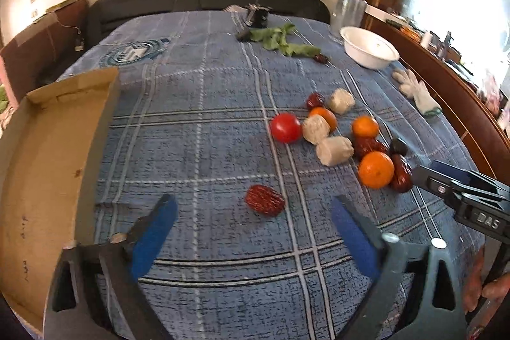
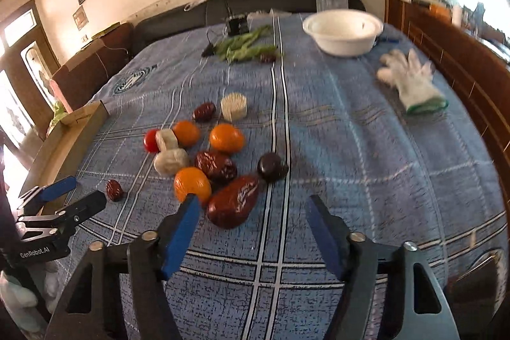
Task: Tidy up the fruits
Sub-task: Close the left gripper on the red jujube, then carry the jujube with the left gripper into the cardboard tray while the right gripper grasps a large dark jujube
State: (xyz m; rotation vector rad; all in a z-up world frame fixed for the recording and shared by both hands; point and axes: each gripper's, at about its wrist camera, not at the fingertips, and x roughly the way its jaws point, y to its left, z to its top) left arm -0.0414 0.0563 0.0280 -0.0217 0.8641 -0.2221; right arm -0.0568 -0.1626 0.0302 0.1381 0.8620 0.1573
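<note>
On the blue plaid cloth lies a cluster of fruit: a red tomato (image 1: 285, 127), three oranges (image 1: 376, 169), several red dates and white foam-wrapped pieces (image 1: 334, 149). A lone red date (image 1: 265, 200) lies just ahead of my open, empty left gripper (image 1: 251, 222). In the right wrist view a large red date (image 2: 233, 201) lies just ahead, left of centre, of my open, empty right gripper (image 2: 251, 219), beside an orange (image 2: 192, 184). A dark fruit (image 2: 271, 167) lies behind it. The left gripper (image 2: 67, 196) shows at that view's left.
An open cardboard box (image 1: 47, 168) stands at the left. A white bowl (image 1: 369, 47) sits at the far right, with a white glove (image 1: 417, 91) nearer. Green leaves (image 1: 280, 40) and a small dark device (image 1: 258, 15) lie at the back. A wooden ledge runs along the right.
</note>
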